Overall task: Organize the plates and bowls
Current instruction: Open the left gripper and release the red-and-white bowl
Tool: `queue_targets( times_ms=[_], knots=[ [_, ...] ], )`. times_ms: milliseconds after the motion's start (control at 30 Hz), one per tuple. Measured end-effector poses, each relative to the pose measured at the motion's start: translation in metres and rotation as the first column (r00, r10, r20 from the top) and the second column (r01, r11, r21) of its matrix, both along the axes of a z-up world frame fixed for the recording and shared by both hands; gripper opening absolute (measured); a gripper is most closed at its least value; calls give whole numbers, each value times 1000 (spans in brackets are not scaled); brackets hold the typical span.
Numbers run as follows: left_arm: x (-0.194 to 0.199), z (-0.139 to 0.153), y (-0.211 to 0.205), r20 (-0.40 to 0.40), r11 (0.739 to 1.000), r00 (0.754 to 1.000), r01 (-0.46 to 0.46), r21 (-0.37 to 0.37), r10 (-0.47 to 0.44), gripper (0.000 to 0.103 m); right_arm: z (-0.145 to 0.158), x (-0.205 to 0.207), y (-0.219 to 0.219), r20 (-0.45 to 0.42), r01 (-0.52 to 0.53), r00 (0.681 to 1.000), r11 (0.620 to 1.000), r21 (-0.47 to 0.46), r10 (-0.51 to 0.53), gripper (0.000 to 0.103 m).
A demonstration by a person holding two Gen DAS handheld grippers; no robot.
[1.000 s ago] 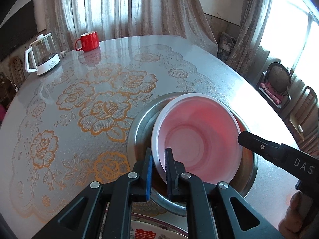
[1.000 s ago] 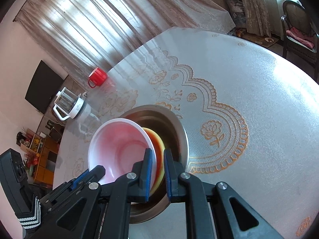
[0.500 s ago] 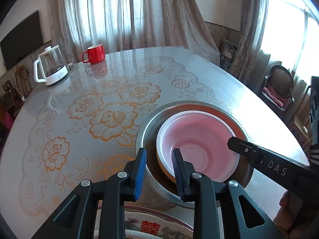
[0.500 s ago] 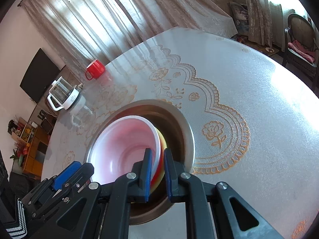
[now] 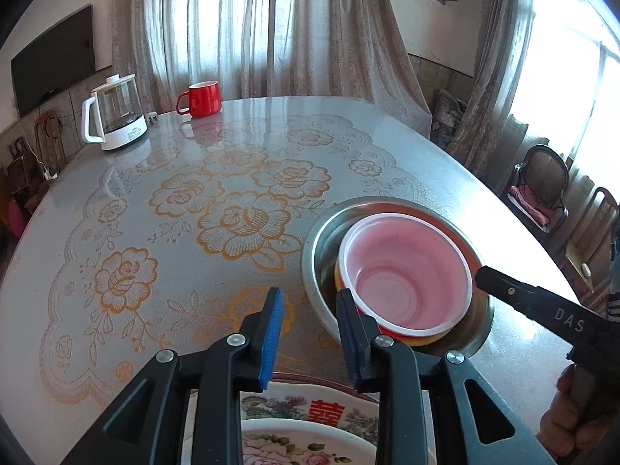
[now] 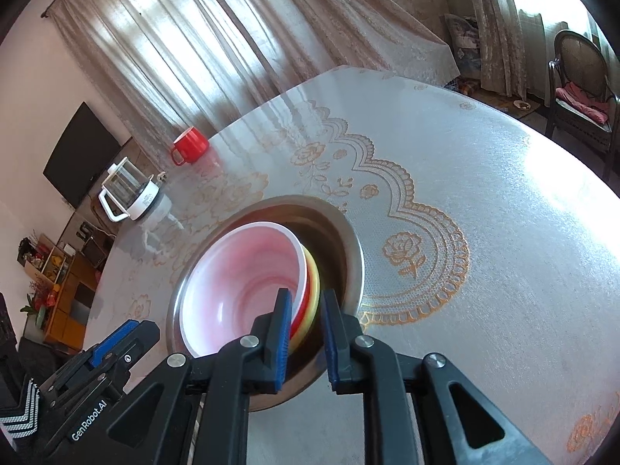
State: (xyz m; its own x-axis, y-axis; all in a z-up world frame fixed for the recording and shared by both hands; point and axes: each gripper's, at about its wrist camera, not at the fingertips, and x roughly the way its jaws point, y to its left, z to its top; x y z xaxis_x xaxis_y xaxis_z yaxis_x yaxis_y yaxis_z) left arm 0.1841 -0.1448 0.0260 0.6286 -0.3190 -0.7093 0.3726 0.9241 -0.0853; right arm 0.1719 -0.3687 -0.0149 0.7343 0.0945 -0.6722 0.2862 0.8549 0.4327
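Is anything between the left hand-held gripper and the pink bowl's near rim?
Nothing visible. The left hand-held gripper stands open just short of the pink bowl, which sits nested in the steel basin; only bare tablecloth lies between its fingers.

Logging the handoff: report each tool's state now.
Left tool: open, jaws have just been opening, nothing between them.
Right tool: closed on the rim of the stacked bowls.
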Motion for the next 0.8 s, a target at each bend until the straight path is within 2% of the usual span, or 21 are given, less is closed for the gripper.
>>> queue_targets(
  times_ms=[200,267,533,700,800],
  knots=[
    [6,-2,27,-13,999,999,-45,-14,44,30,9,-19,-12,45,43,998,999,7,-43,18],
    [6,-4,33,-11,998,998,-54,-15,54,30,9,-22,-15,41,53,998,999,7,-53,21],
    [-1,-10,48,5,998,998,-58,-2,58,36,4,-36,-11,36,44,998,999,-18,-43,24],
    [4,-11,45,-37,999,999,-22,-44,20,37,-3,-40,-19,60,42,997,997,70,-46,28],
    [11,-12,44,-110,991,993,21,-131,-35,41,-7,-42,-26,83,30,996,990,136,-41,29]
  ],
)
